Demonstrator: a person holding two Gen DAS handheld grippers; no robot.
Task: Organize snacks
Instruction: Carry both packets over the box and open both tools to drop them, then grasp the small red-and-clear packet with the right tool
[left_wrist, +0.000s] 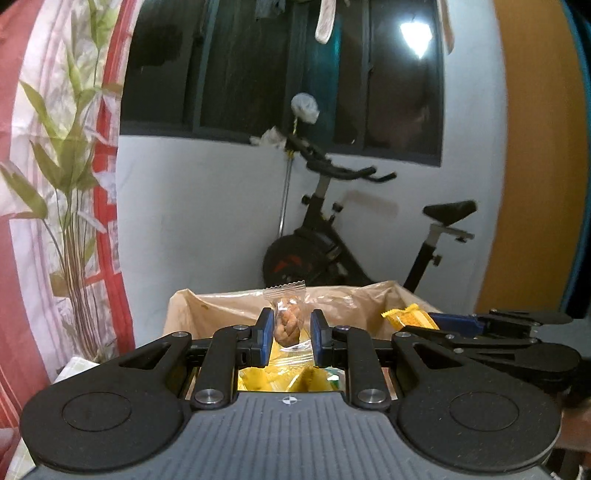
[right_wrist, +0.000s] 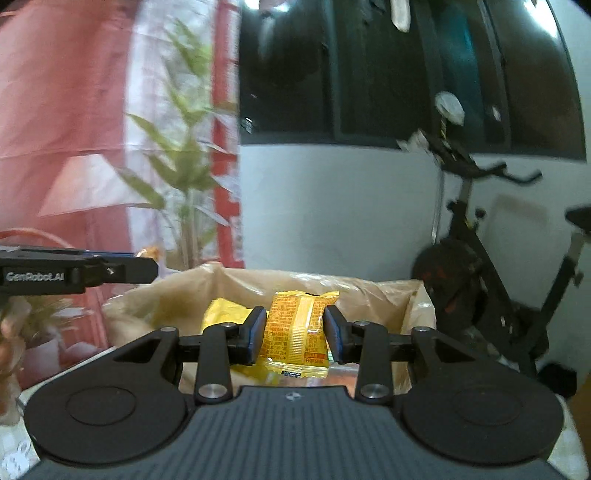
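Curtain (left_wrist: 55, 184) in red and white with a bamboo-leaf print fills the left of both your views, beside a dark window (left_wrist: 258, 66) set in a white wall. Below the window stands a black exercise bike (left_wrist: 332, 240), and an orange panel (left_wrist: 532, 147) runs up the right edge of your left wrist view.

Closer to you sits an open box lined with a tan plastic bag (left_wrist: 221, 306), its rim spread wide. Yellow snack packets (left_wrist: 280, 380) lie inside it, under your grippers.

Your right gripper (right_wrist: 295, 330) is closed on a yellow-orange snack packet (right_wrist: 295, 328), both pads pressing its sides, the packet upright above the box opening. From the left wrist view the same packet shows as a yellow corner beside that gripper's blue pads.

Your left gripper (left_wrist: 291, 332) is closed to a narrow gap around a small clear-wrapped brown pastry (left_wrist: 288, 325). The left pad touches the wrapper; whether the right pad presses it too, you cannot tell for sure. The pastry hangs upright above the box, its crimped top edge sticking up over the fingertips.
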